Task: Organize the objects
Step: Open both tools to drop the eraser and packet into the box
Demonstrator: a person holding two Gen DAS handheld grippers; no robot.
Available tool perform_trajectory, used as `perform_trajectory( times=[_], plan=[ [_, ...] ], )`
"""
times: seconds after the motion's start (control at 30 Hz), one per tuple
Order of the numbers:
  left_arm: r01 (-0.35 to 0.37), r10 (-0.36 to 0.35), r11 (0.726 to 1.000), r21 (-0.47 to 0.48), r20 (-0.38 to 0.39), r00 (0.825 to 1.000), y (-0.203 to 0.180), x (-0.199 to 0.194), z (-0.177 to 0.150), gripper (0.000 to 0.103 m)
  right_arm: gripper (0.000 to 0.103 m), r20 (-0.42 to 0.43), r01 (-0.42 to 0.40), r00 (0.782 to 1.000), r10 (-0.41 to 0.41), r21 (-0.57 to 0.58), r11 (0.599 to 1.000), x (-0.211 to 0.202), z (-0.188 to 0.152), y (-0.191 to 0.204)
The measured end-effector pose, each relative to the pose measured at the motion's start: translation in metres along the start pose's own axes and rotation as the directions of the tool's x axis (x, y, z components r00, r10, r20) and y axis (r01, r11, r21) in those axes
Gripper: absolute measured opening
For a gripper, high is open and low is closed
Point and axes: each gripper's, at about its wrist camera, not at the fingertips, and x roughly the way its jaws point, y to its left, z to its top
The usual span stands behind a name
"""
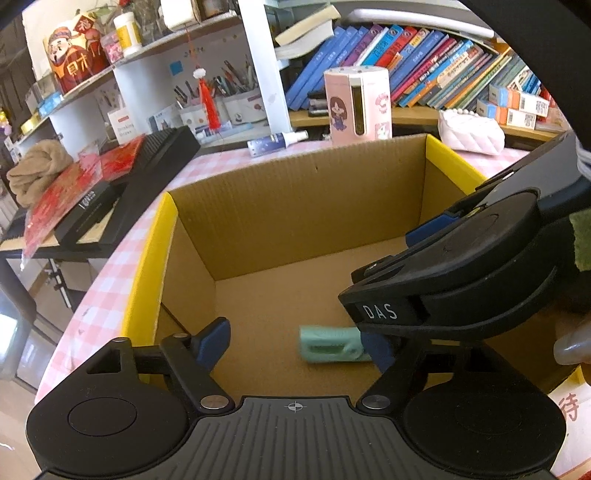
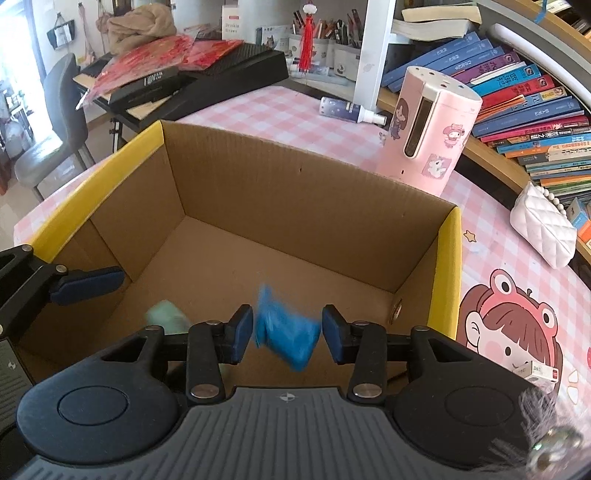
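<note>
open cardboard box (image 2: 295, 206) w/ yellow-edged side flaps sits on a pink checked tablecloth (image 2: 280, 110); corrugated brown walls, flat bare floor. both grippers reach down into it from the near side.

around it: a pink cylinder dispenser (image 2: 428, 140) w/ cartoon stickers stands just behind the far wall, a small spray bottle (image 2: 347, 110) lies on its side near it, a white quilted purse (image 2: 543, 229) w/ pearl strap off to the right. rows of leaning books (image 2: 524, 96) fill the curved shelf behind. back left, a black ribbed case (image 2: 236, 70) w/ red printed sheets on it, beige cloth bundle (image 2: 136, 22) beyond, pen cups by a white post.

left gripper (image 1: 299, 343): fingers wide apart, nothing between the pads; the mint green roll (image 1: 330, 343), soft-looking and ribbed, lies on the box floor next to its right finger. the right gripper's black body crosses over that side in the left view and hides the roll's end.

right gripper (image 2: 286, 334): fingers narrowly spread, a crumpled blue bundle (image 2: 284, 332) between the pads, blurred; can't tell if the pads still touch it.
</note>
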Motion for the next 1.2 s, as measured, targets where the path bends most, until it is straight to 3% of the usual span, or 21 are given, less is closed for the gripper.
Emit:
perform_trajectory(
  times=[0.37, 0.63, 1.03, 1.2],
  plan=[
    [-0.024, 0.033, 0.997, -0.079, 0.105, 0.994, 0.011, -0.038, 0.002, 0.087, 0.05, 0.145, -0.027, 0.989, 0.012, 0.102, 0.994, -0.039, -0.008, -0.013],
    [-0.006, 0.022, 0.996, -0.086, 0.19, 0.981, 0.014, -0.075, -0.012, 0.094, 0.057, 0.267, 0.055, 0.958, -0.103, 0.185, 0.981, -0.093, -0.032, -0.022],
    [0.03, -0.007, 0.994, -0.102, 0.218, 0.976, 0.016, -0.11, -0.048, 0.094, 0.069, 0.289, 0.201, 0.916, -0.279, 0.274, 0.941, -0.144, -0.102, -0.01],
    [0.031, -0.011, 0.995, -0.096, 0.207, 0.978, 0.014, -0.123, -0.067, 0.094, 0.069, 0.245, 0.238, 0.916, -0.316, 0.301, 0.923, -0.151, -0.132, 0.003]
  ],
)
